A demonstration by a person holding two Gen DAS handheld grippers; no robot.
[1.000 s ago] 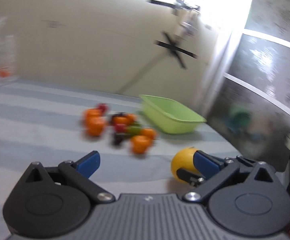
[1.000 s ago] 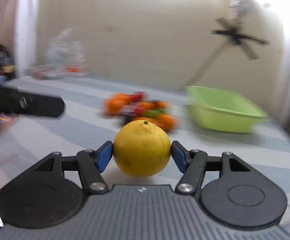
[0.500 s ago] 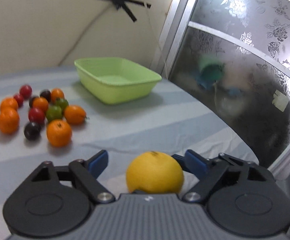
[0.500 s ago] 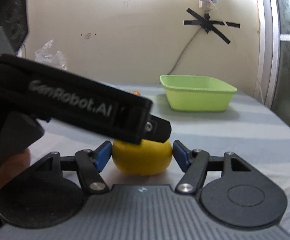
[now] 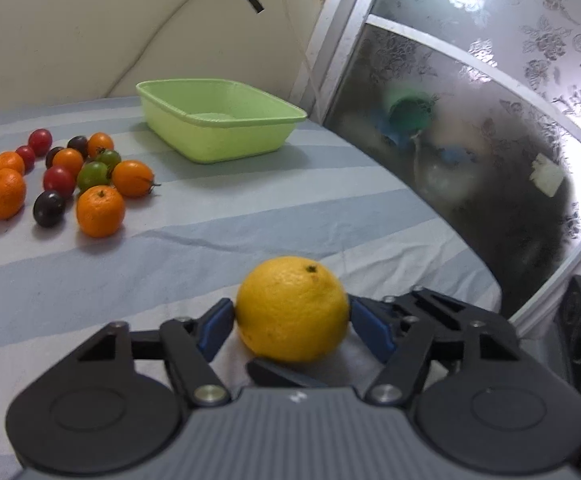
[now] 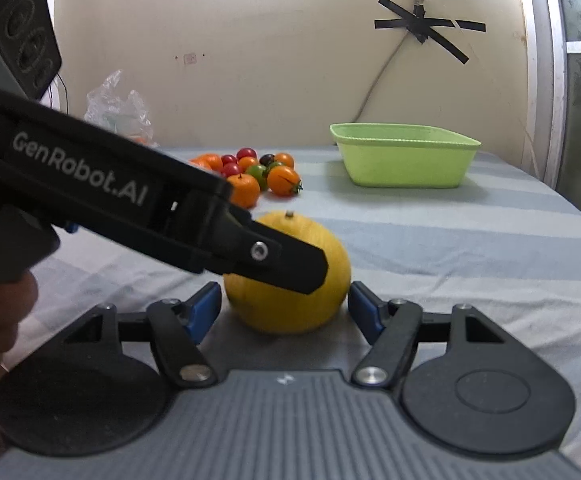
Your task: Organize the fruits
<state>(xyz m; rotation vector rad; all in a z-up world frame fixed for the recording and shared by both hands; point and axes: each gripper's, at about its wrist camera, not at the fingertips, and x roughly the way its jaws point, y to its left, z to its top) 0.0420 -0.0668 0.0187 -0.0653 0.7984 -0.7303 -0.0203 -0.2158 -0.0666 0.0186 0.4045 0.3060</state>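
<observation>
A yellow citrus fruit (image 5: pixel 292 308) sits on the striped cloth. My left gripper (image 5: pixel 292 326) is shut on it, both blue pads touching its sides. In the right wrist view the same fruit (image 6: pixel 290 300) lies between the pads of my right gripper (image 6: pixel 284 308), which is open with small gaps either side. The left gripper's finger (image 6: pixel 274 258) crosses in front of the fruit there. A green basin (image 5: pixel 218 124) stands at the back, empty. A cluster of oranges and small tomatoes (image 5: pixel 66 176) lies left of the basin.
A striped blue-grey cloth (image 5: pixel 250 208) covers the table. A frosted glass door (image 5: pixel 470 120) runs along the right edge. A clear plastic bag (image 6: pixel 116 108) lies at the back left by the wall. The basin also shows in the right wrist view (image 6: pixel 404 162).
The left gripper has swung in around the yellow fruit and closed on it. The right gripper, shut on the fruit a second ago, has opened slightly.
</observation>
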